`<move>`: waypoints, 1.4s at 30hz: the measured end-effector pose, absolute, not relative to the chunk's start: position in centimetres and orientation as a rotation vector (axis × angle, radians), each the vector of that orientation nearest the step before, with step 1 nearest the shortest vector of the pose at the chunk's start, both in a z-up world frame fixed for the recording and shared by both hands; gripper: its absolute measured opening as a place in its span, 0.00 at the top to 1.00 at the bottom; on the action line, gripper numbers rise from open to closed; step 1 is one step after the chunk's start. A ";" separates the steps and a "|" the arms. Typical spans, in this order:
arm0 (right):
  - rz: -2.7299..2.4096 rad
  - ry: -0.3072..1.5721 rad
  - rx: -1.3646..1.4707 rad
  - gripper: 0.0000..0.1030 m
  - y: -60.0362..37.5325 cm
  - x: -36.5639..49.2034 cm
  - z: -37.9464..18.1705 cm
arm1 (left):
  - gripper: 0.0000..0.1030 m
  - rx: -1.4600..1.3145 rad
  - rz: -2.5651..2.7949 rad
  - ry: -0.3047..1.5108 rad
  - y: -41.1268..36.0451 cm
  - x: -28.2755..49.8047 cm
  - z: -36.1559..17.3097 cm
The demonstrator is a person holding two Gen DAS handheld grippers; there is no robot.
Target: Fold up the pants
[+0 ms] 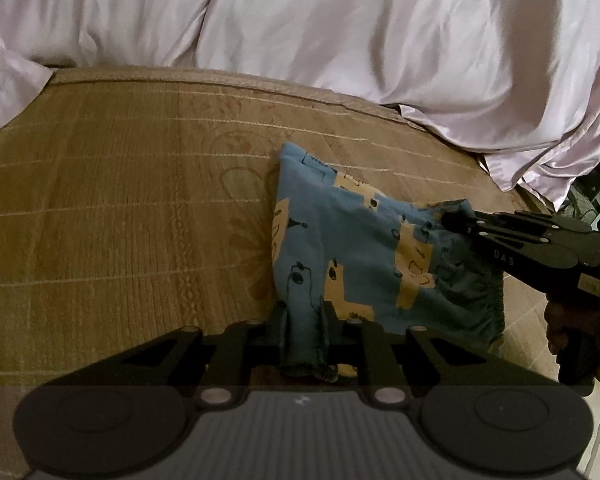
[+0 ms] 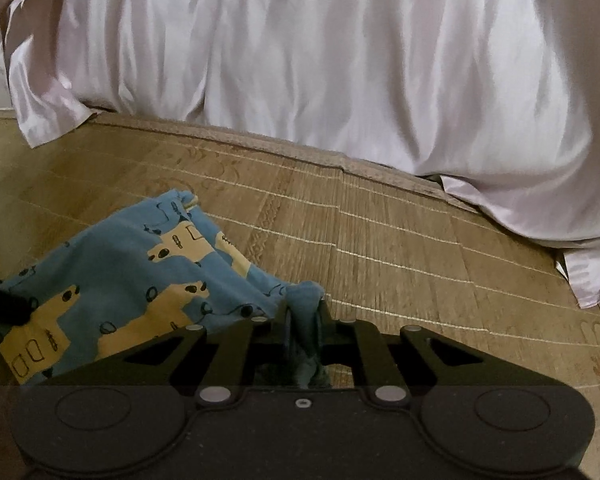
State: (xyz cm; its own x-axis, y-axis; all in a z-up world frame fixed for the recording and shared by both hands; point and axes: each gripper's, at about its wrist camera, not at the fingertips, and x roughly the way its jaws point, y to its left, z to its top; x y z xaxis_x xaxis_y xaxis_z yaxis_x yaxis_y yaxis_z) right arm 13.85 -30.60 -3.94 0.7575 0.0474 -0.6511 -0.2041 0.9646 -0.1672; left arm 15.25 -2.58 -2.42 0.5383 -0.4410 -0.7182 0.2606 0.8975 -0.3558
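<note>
A: From your left wrist, your left gripper (image 1: 303,316) pinches the blue patterned pants (image 1: 352,248) so they lift off the bamboo mat (image 1: 120,220).
B: Your right gripper (image 1: 452,219) reads "DAS".
A: From your right wrist, it (image 2: 304,314) pinches another corner, stretching them to fold.

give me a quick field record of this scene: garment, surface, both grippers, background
garment: blue pants with yellow patches, lifted and stretched between the two grippers
surface: woven tan mat
left gripper: jaws shut on a bunched edge of the pants
right gripper: jaws shut on another bunched edge
background: pale satin sheet draped behind the mat
fold state: cannot tell how far along it is
</note>
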 end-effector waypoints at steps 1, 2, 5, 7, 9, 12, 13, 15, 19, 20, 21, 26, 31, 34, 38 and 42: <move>0.138 0.696 -0.229 0.89 -30.7 13.8 -3.8 | 0.84 -0.217 -0.422 0.912 -2.6 15.2 -2.3; 0.139 0.692 -0.226 0.89 -30.6 13.6 -3.7 | 0.84 -0.217 -0.424 0.911 -2.6 15.2 -2.3; 0.147 0.674 -0.246 0.89 -30.4 13.3 -3.4 | 0.85 -0.224 -0.434 0.905 -2.6 15.1 -1.9; 0.157 0.658 -0.268 0.90 -30.1 13.0 -3.2 | 0.86 -0.237 -0.441 0.906 -2.6 15.0 -1.6; 0.174 0.646 -0.269 0.90 -30.0 13.0 -2.7 | 0.86 -0.246 -0.441 0.901 -2.6 14.8 -1.3; 0.193 0.620 -0.270 0.90 -30.0 13.6 -1.7 | 0.86 -0.238 -0.441 0.893 -3.2 15.1 -0.7; 0.200 0.608 -0.273 0.91 -30.0 13.9 -1.3 | 0.86 -0.232 -0.442 0.891 -3.5 15.4 -0.5; 0.210 0.589 -0.278 0.91 -30.0 14.6 -0.6 | 0.86 -0.215 -0.437 0.875 -4.1 16.0 0.1; 0.235 0.540 -0.308 0.91 -30.5 17.1 1.3 | 0.86 -0.209 -0.418 0.843 -5.2 18.2 1.4; 0.239 0.521 -0.311 0.91 -30.7 18.2 2.0 | 0.86 -0.216 -0.414 0.828 -5.5 18.9 1.9; 0.242 0.507 -0.314 0.91 -30.8 19.1 2.5 | 0.86 -0.224 -0.409 0.812 -5.7 19.6 2.3; 0.264 0.458 -0.364 0.91 -30.2 25.6 3.9 | 0.86 -0.232 -0.370 0.726 -7.3 23.1 3.3; 0.241 0.539 -0.311 0.87 -29.8 31.5 1.5 | 0.86 -0.203 -0.308 0.727 -7.8 26.8 1.5; 0.194 0.632 -0.271 0.85 -29.9 33.2 -2.0 | 0.86 -0.187 -0.271 0.795 -7.7 28.4 -0.9; 0.146 0.659 -0.254 0.57 -30.9 33.9 -4.1 | 0.71 -0.186 -0.256 0.846 -6.9 28.1 -2.6; 0.113 0.686 -0.100 0.32 -32.7 33.2 -3.6 | 0.30 -0.150 -0.307 0.838 -6.1 26.8 -2.0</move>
